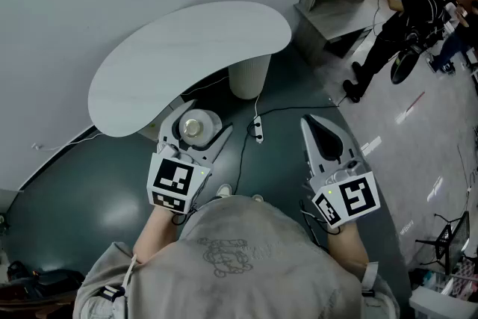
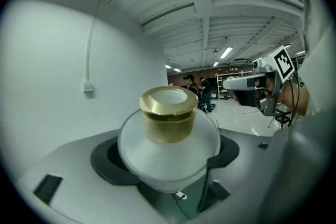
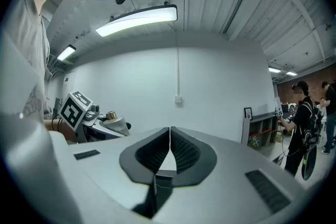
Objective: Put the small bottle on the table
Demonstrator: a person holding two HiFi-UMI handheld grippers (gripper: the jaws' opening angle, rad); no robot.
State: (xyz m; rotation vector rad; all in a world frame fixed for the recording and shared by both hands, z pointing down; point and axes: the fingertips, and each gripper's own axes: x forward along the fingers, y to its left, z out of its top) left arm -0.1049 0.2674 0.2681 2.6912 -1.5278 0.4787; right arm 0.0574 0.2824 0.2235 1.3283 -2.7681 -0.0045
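Observation:
The small bottle (image 1: 192, 127) has a round white body and a gold cap (image 2: 167, 113). It stands upright between the jaws of my left gripper (image 1: 198, 132), whose dark pads press on its sides (image 2: 168, 160). It hangs over the dark floor, just short of the near edge of the white curved table (image 1: 187, 48). My right gripper (image 1: 323, 132) is held level to the right, its jaws closed together with nothing between them (image 3: 169, 145). The right gripper view shows the left gripper and the bottle (image 3: 113, 121) at the far left.
The table stands on a white pedestal (image 1: 249, 75) against a pale wall. A power strip with its cable (image 1: 258, 129) lies on the floor between the grippers. A grey shelf (image 1: 347, 7) and people (image 1: 407, 15) are at the back right.

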